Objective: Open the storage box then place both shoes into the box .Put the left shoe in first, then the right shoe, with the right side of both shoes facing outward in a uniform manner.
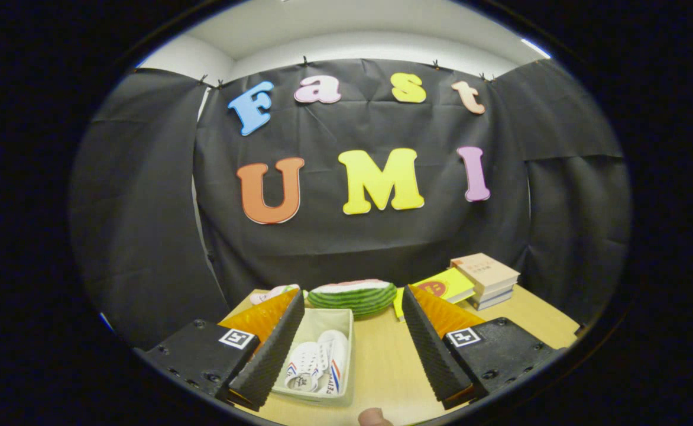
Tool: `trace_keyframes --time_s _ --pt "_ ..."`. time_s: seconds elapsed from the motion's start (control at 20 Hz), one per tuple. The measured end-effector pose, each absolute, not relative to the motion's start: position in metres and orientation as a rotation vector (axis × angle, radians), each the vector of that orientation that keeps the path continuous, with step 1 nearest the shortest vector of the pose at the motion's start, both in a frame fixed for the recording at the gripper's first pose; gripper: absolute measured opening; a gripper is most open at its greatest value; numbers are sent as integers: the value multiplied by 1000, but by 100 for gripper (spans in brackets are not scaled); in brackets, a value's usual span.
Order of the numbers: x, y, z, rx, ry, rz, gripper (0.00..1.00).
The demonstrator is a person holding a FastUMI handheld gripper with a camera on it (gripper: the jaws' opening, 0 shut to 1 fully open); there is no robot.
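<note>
The gripper [352, 349] is open, its fingers spread wide and holding nothing. It hangs over the table [382, 367], looking along it toward the far edge.

The box [346, 361] sits on the table just inside the left finger, which hides part of its left wall. It is open at the top, with no lid on it that I can see. Two shoes [317, 367] lie in it side by side, white with laces and coloured stripes on the side. Which is left and which right, and which side faces outward, I cannot tell from here. Judging by how they lie, both placements look done.

The shoes look light and soft: canvas uppers that would give under a pinch, over a stiffer sole. If one needs turning, the best hold is likely across the heel or the sole edge, where the fingers meet something firm; laces would slip. The box looks like a thin, light shell that may slide if a shoe is pushed against its wall.

Beyond the box, near the far edge, lies a watermelon slice [352, 296] with a pinkish thing [272, 293] beside it, and books [465, 281] stack toward the far right corner. A fingertip [373, 417] shows at the near edge.
</note>
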State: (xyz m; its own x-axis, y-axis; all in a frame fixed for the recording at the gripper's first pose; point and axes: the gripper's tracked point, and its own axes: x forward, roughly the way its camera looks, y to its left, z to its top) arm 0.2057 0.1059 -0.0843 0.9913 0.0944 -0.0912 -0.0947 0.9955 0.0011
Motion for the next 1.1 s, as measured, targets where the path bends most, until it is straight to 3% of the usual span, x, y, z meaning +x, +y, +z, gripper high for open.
trace_keyframes --time_s 0.6,1.1 --pt "129 41 -25 -79 -14 70 100" --pt "112 26 -32 -97 -34 25 100"
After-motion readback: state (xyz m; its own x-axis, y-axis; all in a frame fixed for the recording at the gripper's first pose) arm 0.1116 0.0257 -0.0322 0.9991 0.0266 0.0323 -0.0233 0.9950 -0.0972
